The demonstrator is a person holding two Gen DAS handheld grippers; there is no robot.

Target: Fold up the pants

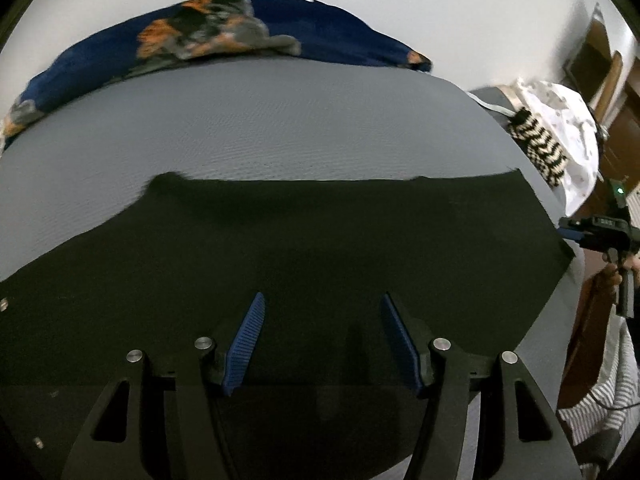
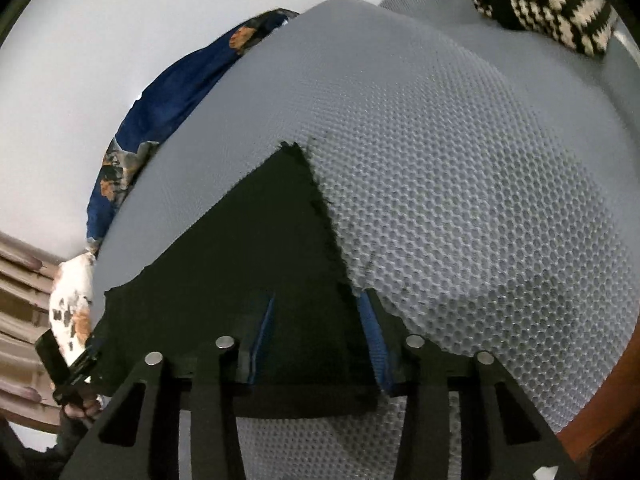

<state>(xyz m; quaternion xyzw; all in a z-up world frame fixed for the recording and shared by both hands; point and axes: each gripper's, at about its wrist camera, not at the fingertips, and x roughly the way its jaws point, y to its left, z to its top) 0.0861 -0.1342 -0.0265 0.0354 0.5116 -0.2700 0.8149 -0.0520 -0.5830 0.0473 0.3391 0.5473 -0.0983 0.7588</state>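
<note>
Your black pants (image 1: 300, 240) lie flat on the grey mattress (image 1: 260, 120), filling the lower frame, their near edge hidden under your left gripper (image 1: 322, 340), fingers spread, empty. The right gripper (image 2: 316, 336) (fingers narrower) straddles the pants' edge; can't tell if it's pinching.
</note>
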